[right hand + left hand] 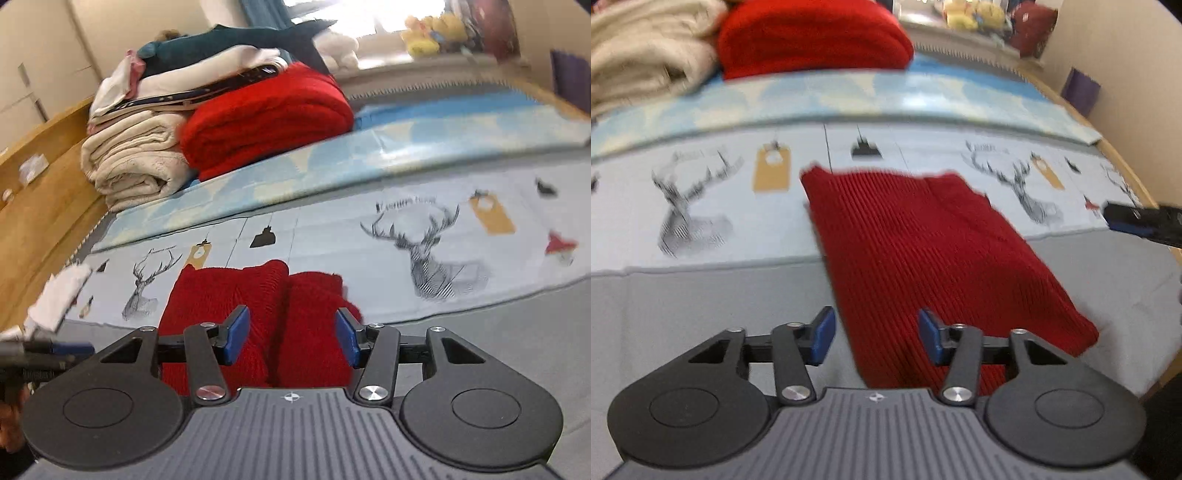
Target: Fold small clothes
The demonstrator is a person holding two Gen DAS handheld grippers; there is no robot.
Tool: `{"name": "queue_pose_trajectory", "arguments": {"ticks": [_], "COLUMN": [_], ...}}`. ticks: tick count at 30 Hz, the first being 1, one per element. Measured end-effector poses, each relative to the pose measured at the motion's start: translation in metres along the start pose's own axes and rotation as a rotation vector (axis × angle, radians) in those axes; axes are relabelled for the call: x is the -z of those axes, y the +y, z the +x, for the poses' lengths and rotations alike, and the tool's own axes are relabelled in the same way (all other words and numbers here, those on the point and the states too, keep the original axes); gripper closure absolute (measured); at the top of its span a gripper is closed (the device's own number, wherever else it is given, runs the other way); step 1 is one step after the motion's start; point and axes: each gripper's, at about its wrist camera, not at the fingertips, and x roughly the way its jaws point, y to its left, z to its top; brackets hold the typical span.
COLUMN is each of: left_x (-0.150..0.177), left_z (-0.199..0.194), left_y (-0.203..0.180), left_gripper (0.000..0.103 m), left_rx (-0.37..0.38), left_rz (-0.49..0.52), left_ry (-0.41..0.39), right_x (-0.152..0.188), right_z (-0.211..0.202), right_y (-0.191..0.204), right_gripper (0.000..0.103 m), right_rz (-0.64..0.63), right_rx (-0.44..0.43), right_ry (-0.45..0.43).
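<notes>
A small red ribbed knit garment (923,258) lies folded flat on the bed, partly on the deer-print sheet (701,206) and partly on the grey cover (701,306). My left gripper (877,339) is open and empty, just above the garment's near left edge. In the right wrist view the same garment (258,306) lies with a fold line down its middle. My right gripper (291,339) is open and empty above its near end. The right gripper's blue tip (1137,221) shows at the far right of the left wrist view. The left gripper (55,350) shows at the left edge of the right wrist view.
A stack of folded clothes stands at the back: a thick red knit (266,114), cream blankets (136,162) and more garments on top. A white cloth (59,291) lies at the left by the wooden bed frame (37,206). Plush toys (432,33) sit on the sill.
</notes>
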Motion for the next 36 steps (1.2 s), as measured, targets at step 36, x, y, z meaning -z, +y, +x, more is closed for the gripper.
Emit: {"name": "queue_pose_trajectory", "arguments": {"ticks": [36], "left_x": [0.002], "left_z": [0.06], "left_y": [-0.024], "left_gripper": [0.066], "left_rx": [0.076], "left_rz": [0.121], "left_ry": [0.189], "right_x": [-0.01], "right_z": [0.173], "right_y": [0.031], "right_gripper": [0.085], "right_rz": [-0.057], "right_rx": [0.083], "right_ry": [0.185]}}
